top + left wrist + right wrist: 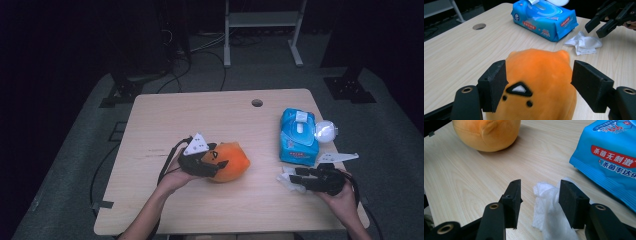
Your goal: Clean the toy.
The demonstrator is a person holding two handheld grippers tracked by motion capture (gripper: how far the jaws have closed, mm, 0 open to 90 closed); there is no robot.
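Orange plush toy [231,161], rounded, black-and-white triangle and two dots on top, resting near table centre; crumpled white wipe [546,206], lying flat on tabletop just beside blue pack, well apart from plush

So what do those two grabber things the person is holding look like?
Both are black. The left gripper has a light grey three-cornered plate on top and a black cable trailing behind it. The right gripper has a pale plate and a cable too. Each has two chunky flat-faced black fingers with brass-coloured rings at the joints. The forearms are bare.
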